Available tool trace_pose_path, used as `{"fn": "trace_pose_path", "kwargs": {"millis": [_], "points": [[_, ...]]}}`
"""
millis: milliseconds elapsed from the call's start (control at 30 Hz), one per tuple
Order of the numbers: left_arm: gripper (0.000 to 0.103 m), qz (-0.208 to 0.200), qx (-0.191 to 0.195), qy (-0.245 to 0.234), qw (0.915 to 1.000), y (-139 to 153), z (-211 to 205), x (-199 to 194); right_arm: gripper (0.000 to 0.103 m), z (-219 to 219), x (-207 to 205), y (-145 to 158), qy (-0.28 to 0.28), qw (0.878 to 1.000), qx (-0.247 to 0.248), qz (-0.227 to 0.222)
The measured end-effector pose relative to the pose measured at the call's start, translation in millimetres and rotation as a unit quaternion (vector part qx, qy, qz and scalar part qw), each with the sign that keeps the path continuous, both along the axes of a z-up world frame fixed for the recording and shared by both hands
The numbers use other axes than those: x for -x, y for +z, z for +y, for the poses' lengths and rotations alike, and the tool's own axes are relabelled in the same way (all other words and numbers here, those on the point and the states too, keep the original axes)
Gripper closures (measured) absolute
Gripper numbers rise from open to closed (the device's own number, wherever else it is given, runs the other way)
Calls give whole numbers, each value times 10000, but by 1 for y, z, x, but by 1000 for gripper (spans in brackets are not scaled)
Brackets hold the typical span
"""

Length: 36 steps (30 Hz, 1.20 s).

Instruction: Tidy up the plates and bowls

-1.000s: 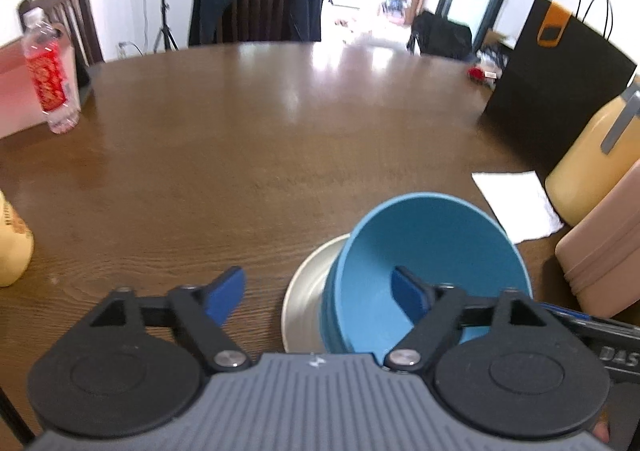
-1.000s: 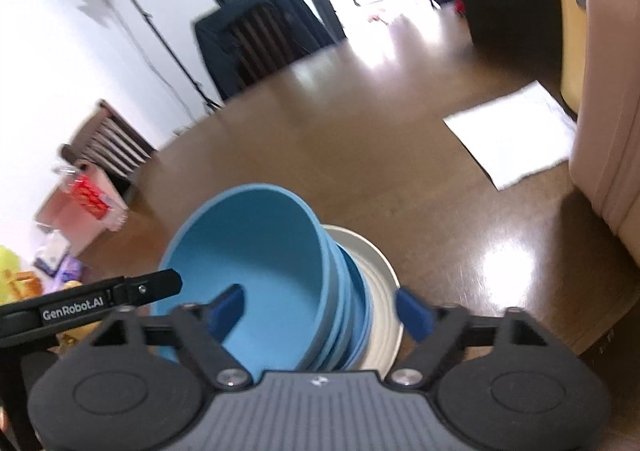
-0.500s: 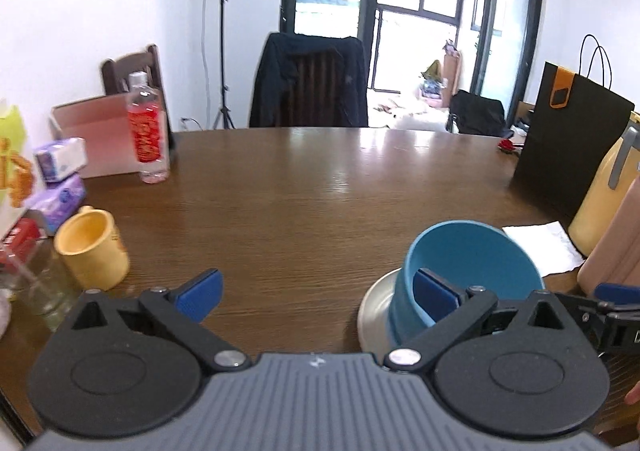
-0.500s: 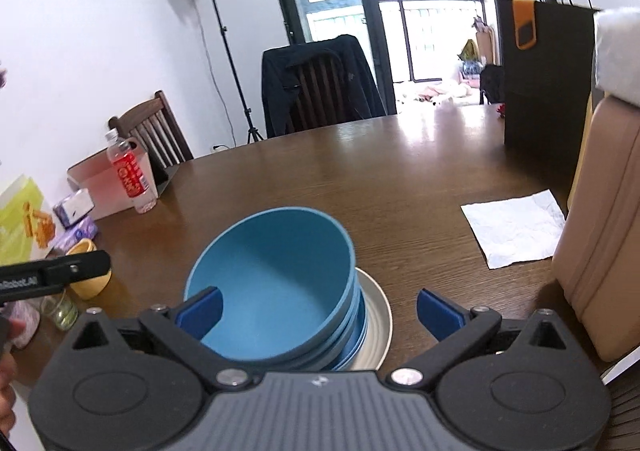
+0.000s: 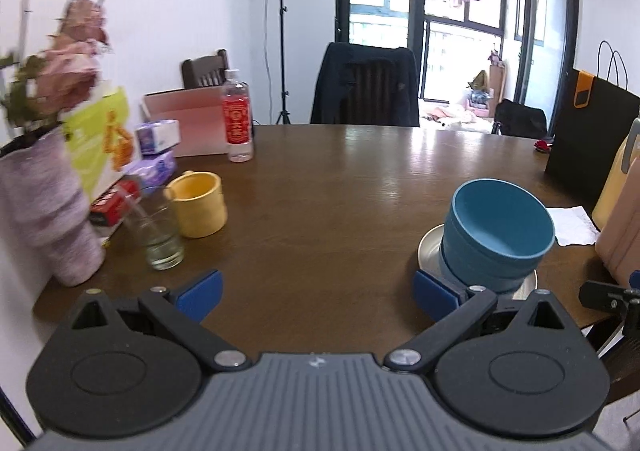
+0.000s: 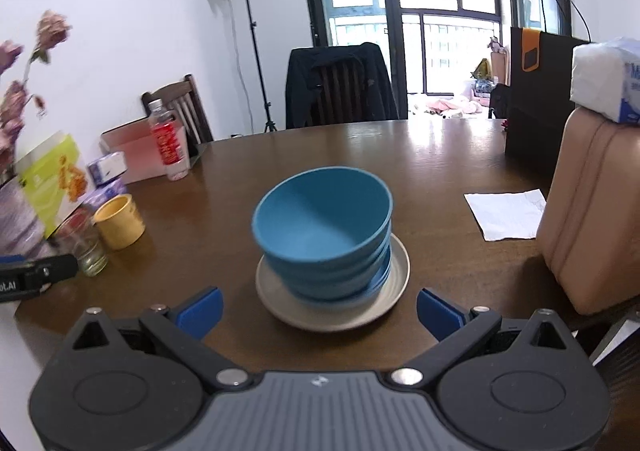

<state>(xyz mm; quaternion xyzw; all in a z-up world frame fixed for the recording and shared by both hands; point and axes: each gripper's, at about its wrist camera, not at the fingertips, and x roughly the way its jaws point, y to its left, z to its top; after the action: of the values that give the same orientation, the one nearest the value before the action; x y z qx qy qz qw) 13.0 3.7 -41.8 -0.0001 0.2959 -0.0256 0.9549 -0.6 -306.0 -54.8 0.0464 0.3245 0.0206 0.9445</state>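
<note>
A stack of blue bowls (image 6: pixel 324 235) (image 5: pixel 500 229) sits on a pale grey plate (image 6: pixel 384 299) (image 5: pixel 428 247) on the round brown table. The top bowl leans slightly. My right gripper (image 6: pixel 318 309) is open just in front of the plate, with nothing between its blue pads. My left gripper (image 5: pixel 316 293) is open too, to the left of the stack; its right pad is near the plate's front edge and nothing is held. The left gripper's tip (image 6: pixel 38 277) shows at the left edge of the right wrist view.
At the table's left stand a yellow mug (image 5: pixel 200 205), a glass (image 5: pixel 160 231), a vase with dried flowers (image 5: pixel 44 207), boxes and a red-labelled bottle (image 5: pixel 239 123). On the right are a white napkin (image 6: pixel 506 213), a tan case (image 6: pixel 592 207) and a black bag (image 6: pixel 536 99).
Both grippers have drawn back from the bowl stack and lifted their view. The left pad that was inside the top bowl has come out. The stack stays on the plate.
</note>
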Motion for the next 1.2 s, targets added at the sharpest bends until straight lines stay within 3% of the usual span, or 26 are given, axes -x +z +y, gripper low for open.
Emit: {"fn": "trace_pose_path", "kwargs": {"millis": [367, 1200], "points": [[0, -48, -18, 58, 10000, 9, 16, 57, 0, 7, 55, 6, -72, 9999, 23, -91], [0, -202, 19, -96, 9997, 16, 15, 80, 0, 9, 78, 13, -166, 9997, 46, -181]]}}
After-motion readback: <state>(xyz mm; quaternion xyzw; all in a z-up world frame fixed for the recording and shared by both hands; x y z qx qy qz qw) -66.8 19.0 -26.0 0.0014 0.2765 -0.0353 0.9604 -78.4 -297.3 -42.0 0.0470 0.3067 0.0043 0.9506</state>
